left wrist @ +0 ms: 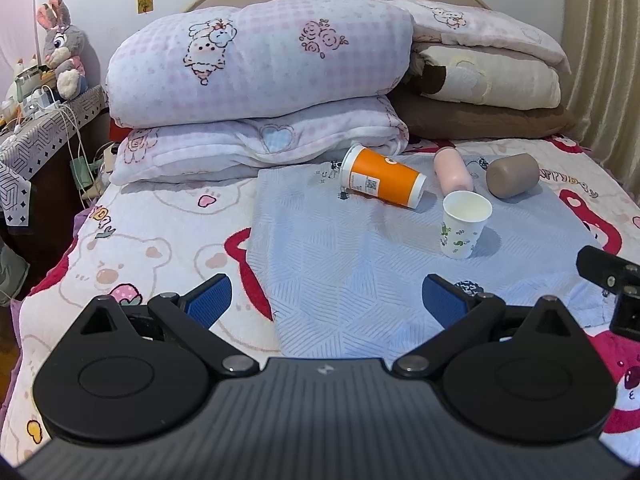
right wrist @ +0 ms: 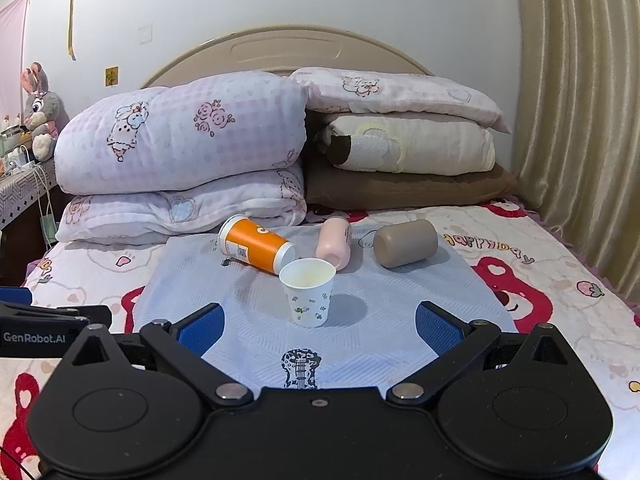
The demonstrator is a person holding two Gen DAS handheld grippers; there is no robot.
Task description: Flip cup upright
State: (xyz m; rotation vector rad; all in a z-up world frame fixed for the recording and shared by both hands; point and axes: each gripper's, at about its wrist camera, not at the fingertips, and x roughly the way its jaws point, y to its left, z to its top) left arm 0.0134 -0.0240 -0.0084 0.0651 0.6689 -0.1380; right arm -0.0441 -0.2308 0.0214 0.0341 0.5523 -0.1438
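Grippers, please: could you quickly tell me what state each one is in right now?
Left gripper: open, holding nothing.
Right gripper: open, holding nothing; the white paper cup stands free ahead of it.

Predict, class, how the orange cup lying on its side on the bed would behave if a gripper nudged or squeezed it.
The orange cup looks like thin paper, so it is probably light and may crumple under a hard squeeze. Lying on its side and tapered, it would likely roll in a curve. The soft blue cloth underneath may slow it.

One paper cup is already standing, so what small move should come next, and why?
Probably ease the open left gripper forward toward the orange cup: it lies on its side on the blue cloth, while the white floral cup stands upright.
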